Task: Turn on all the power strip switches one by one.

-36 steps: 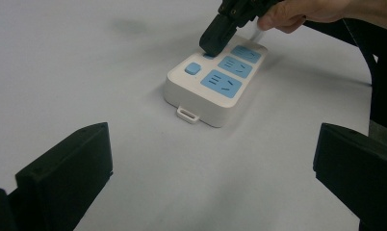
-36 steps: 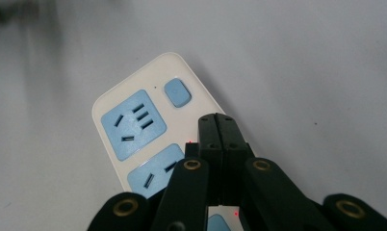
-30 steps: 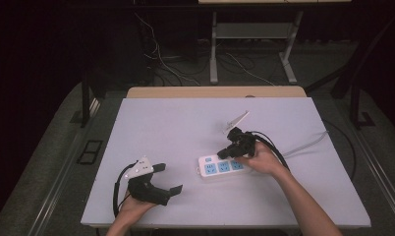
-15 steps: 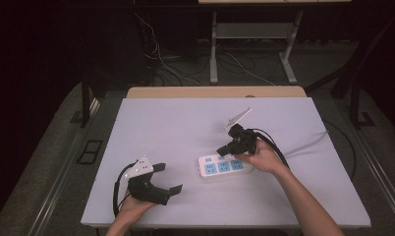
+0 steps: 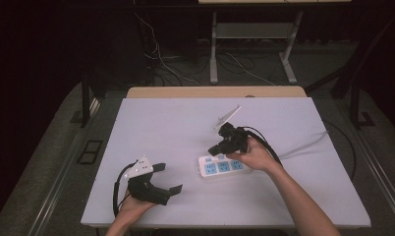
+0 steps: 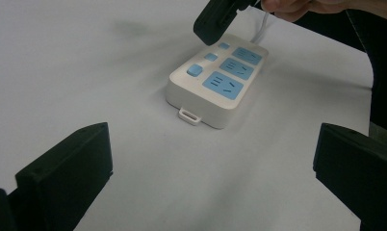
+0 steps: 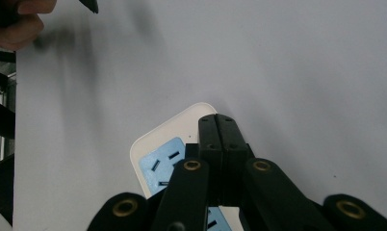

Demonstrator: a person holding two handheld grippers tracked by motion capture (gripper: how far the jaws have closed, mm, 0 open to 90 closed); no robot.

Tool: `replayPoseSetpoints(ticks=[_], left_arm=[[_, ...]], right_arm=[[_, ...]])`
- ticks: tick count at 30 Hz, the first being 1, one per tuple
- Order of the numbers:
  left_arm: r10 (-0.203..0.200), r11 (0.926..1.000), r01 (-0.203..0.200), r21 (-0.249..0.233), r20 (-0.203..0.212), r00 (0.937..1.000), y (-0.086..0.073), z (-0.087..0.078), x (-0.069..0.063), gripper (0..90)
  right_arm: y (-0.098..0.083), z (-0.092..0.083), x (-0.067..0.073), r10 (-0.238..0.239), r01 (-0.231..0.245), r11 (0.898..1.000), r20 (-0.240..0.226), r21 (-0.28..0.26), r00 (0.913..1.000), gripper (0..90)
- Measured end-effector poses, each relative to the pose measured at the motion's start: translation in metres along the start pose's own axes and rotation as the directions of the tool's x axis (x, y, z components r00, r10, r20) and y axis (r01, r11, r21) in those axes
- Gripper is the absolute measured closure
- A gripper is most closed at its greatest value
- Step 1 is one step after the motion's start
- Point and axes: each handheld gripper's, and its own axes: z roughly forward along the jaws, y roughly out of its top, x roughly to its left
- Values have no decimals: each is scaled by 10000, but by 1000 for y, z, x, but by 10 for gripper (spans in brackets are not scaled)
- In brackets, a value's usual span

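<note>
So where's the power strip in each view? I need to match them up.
High view: power strip right of centre, under the right gripper.
Left gripper view: upper centre.
Right gripper view: bottom centre, partly behind the jaws.
Shared landmark: its blue sockets.

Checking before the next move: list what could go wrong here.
1. The right gripper, jaws closed, hovers over the power strip's switch end; a press might land off the small blue button.
2. The left gripper sits open, away from the strip, so a push could slide it.
</note>
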Motion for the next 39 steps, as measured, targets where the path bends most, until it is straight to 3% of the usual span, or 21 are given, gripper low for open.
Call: replayPoseSetpoints(ticks=[19,39], left_arm=[[-5,10000,5,-9,-4,10000,0,0,0,0],[9,10000,-9,37,11,10000,0,1,-1,0]], right_arm=[[1,24,-1,13,-6,9990,-173,436,9998,900],[-2,27,-3,-278,289,9990,-342,326,9990,900]])
